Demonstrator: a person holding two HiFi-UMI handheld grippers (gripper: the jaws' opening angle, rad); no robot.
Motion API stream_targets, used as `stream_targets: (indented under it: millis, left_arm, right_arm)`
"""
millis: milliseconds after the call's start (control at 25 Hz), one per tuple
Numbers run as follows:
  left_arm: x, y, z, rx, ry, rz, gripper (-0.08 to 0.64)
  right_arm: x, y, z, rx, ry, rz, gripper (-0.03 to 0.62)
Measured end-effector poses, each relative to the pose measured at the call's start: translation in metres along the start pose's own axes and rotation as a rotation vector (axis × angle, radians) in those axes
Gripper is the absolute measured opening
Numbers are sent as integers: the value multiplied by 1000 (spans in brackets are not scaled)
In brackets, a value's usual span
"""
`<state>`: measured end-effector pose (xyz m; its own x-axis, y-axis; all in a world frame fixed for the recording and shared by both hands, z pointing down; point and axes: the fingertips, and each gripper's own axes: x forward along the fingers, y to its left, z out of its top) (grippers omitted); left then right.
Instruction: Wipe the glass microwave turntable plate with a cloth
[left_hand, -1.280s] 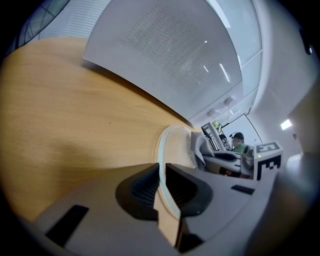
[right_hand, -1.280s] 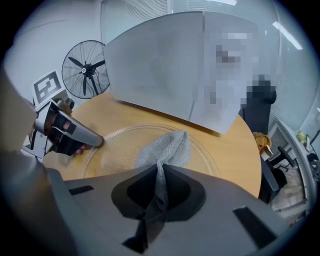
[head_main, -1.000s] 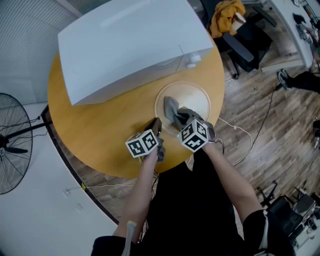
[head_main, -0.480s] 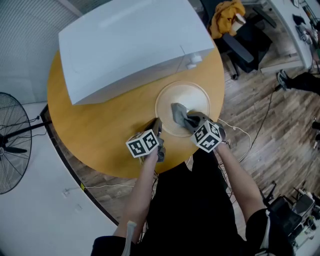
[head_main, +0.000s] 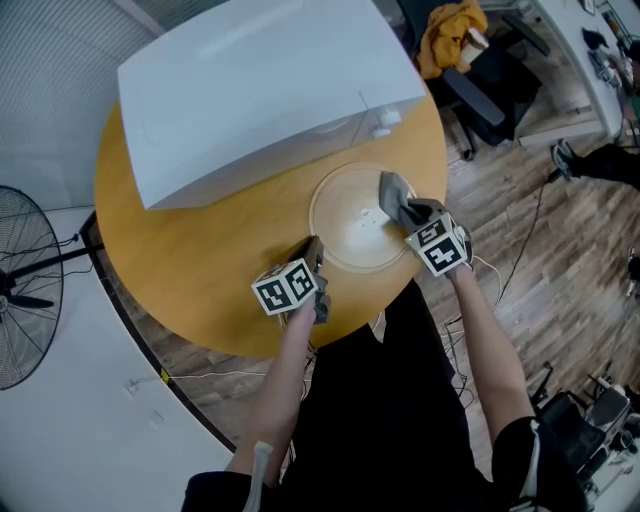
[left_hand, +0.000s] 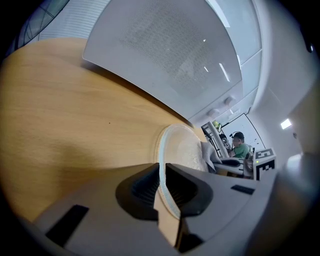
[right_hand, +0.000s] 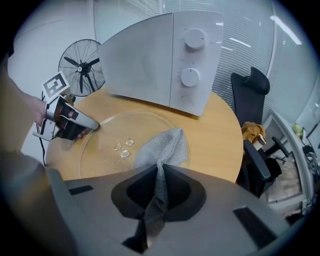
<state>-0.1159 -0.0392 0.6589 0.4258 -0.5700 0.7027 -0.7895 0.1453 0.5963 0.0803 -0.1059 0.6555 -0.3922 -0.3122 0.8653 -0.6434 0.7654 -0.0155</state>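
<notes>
The clear glass turntable plate (head_main: 348, 228) lies flat on the round wooden table (head_main: 200, 250), in front of the microwave. My left gripper (head_main: 315, 252) is shut on the plate's near-left rim (left_hand: 161, 172), which runs between its jaws. My right gripper (head_main: 406, 211) is shut on a grey mesh cloth (head_main: 392, 189). The cloth (right_hand: 164, 146) fans out from the jaws onto the far right part of the plate (right_hand: 107, 131). Small glass bumps (right_hand: 124, 148) mark the plate's centre. In the right gripper view the left gripper (right_hand: 93, 126) pinches the plate's opposite edge.
A white microwave (head_main: 260, 90) fills the back of the table, its knobs (right_hand: 190, 76) facing the plate. A standing fan (head_main: 22, 290) is on the floor at left. A black office chair (head_main: 478, 85) with a yellow garment (head_main: 453, 30) stands at right.
My right gripper has dragged the cloth across the plate, from the near middle to the far right part. The left gripper has held still on the rim.
</notes>
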Motion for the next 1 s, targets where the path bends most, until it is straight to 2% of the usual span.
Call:
stream_targets:
  millis: [200, 520, 760, 880, 1000]
  left_arm:
    - [0, 0, -1, 4, 1, -1, 34]
    - [1, 0, 0, 14, -8, 7, 35]
    - [1, 0, -3, 29, -10, 22, 37]
    - [2, 0, -3, 36, -16, 26, 40]
    - [2, 0, -2, 45, -23, 31, 45]
  right_arm:
    - [-5, 20, -10, -19, 19, 8, 26]
    - [-3, 91, -18, -37, 6, 99, 26]
    - [-3, 140, -21, -118, 18, 186, 26]
    - [-7, 150, -23, -158, 9, 209, 28]
    - [-16, 149, -21, -129, -28, 214, 28]
